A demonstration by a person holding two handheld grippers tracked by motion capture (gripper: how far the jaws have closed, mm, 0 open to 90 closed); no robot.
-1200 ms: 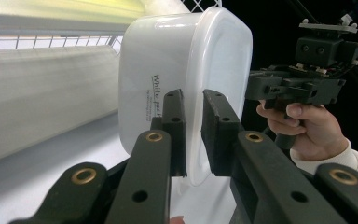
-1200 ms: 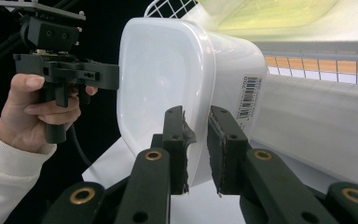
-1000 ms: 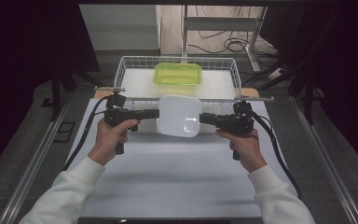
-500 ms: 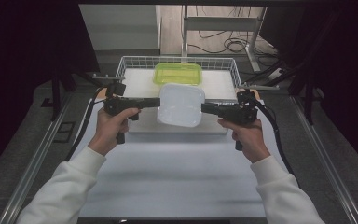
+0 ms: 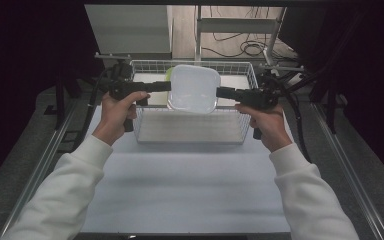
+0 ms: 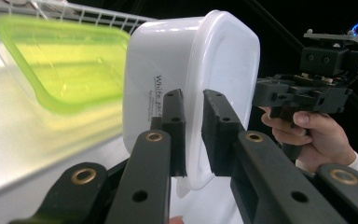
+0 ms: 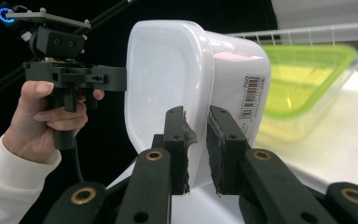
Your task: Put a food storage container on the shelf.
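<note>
I've got both tongs clamped on the white tub (image 5: 193, 89) right now: my left gripper (image 5: 167, 86) pinches its left rim and my right gripper (image 5: 219, 92) pinches the opposite rim, one jaw inside the wall and one outside on each side. In the left gripper view the pads (image 6: 173, 122) squeeze the thin white lip, and printed lettering runs down the tub's side just next to them. In the right gripper view the pads (image 7: 177, 135) bite the other edge, with a barcode sticker (image 7: 251, 99) on the tub's wall beyond. The tub hangs in the air between the two grippers, over the wire basket (image 5: 190, 136), mouth side turned away from me and its base toward the high camera. Beneath and behind it, inside the basket, lies a green tub (image 6: 60, 65), partly hidden in the high view. The basket stands at the far end of the white table (image 5: 190, 185), and my white sleeves (image 5: 60, 200) reach in from the near edge.
</note>
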